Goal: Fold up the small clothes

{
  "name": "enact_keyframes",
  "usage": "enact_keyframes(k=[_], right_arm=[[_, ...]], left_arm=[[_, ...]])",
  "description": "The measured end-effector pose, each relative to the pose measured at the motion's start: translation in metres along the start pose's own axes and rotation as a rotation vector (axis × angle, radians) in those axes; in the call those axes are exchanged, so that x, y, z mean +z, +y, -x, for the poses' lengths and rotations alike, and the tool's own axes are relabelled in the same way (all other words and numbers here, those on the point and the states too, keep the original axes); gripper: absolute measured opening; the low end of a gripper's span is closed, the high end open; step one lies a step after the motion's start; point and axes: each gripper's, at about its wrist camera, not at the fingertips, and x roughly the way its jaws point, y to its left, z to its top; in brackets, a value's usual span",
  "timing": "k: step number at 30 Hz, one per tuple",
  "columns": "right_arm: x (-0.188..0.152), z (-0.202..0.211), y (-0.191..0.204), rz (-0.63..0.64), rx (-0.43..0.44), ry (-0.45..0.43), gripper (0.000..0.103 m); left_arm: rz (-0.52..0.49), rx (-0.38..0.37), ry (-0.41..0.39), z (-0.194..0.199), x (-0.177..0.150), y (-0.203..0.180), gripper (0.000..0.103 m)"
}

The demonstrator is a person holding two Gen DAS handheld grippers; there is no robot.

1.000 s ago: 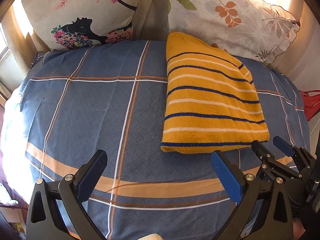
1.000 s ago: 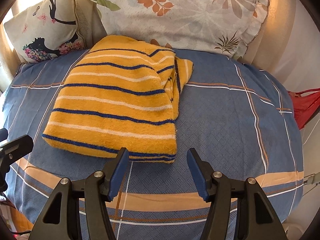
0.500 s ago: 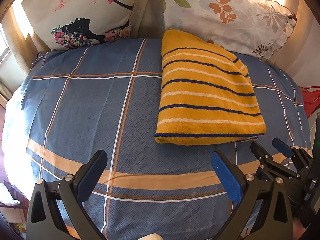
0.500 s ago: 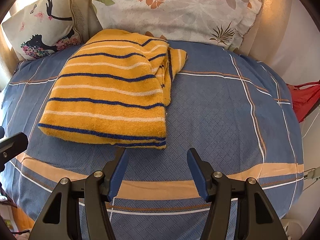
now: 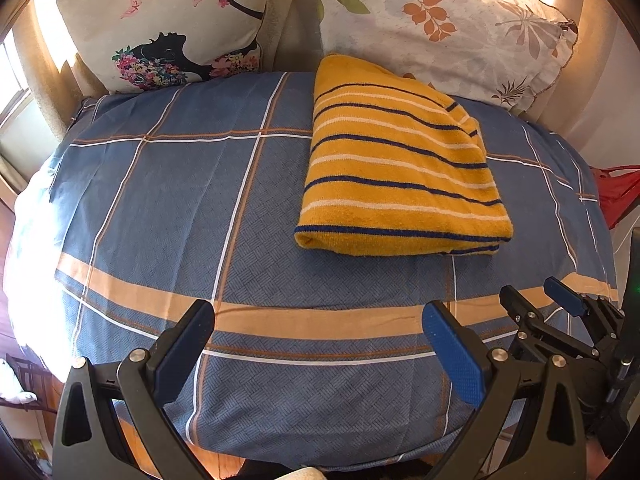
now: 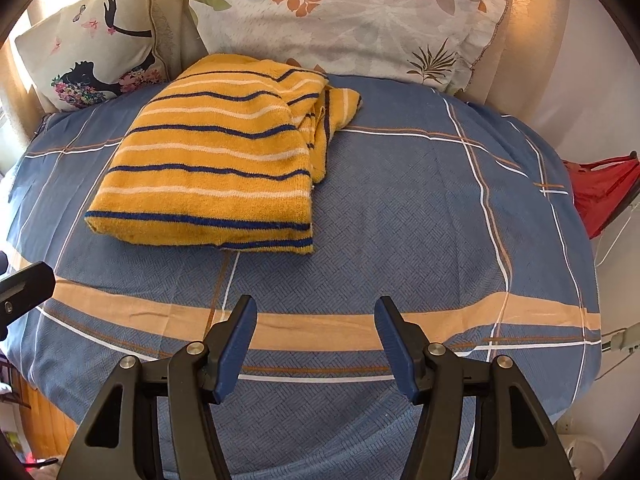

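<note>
A folded yellow garment (image 5: 396, 172) with blue and white stripes lies on the blue plaid bedsheet (image 5: 180, 200), towards the pillows. In the right wrist view the garment (image 6: 216, 172) sits left of centre, with a sleeve bunched at its far right side. My left gripper (image 5: 316, 320) is open and empty, well short of the garment's near edge. My right gripper (image 6: 316, 316) is open and empty, near the bed's front edge; it also shows at the lower right of the left wrist view (image 5: 540, 296).
Two pillows lean at the head of the bed: one with a silhouette print (image 5: 168, 24) and a leaf-print one (image 5: 440, 28). A red object (image 6: 600, 192) hangs off the right side. The bed's front edge drops to a wooden floor.
Both grippers have pulled back from the garment towards the front edge of the bed. The garment lies farther away in both views. Both stay open.
</note>
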Motion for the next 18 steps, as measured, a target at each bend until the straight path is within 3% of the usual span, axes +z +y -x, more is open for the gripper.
enact_keyframes(k=[18], right_arm=[[-0.027,0.030,0.003,0.013,0.005,-0.041,0.066]], left_arm=[[0.008,0.012,-0.036,0.028,-0.029,-0.001,0.103]])
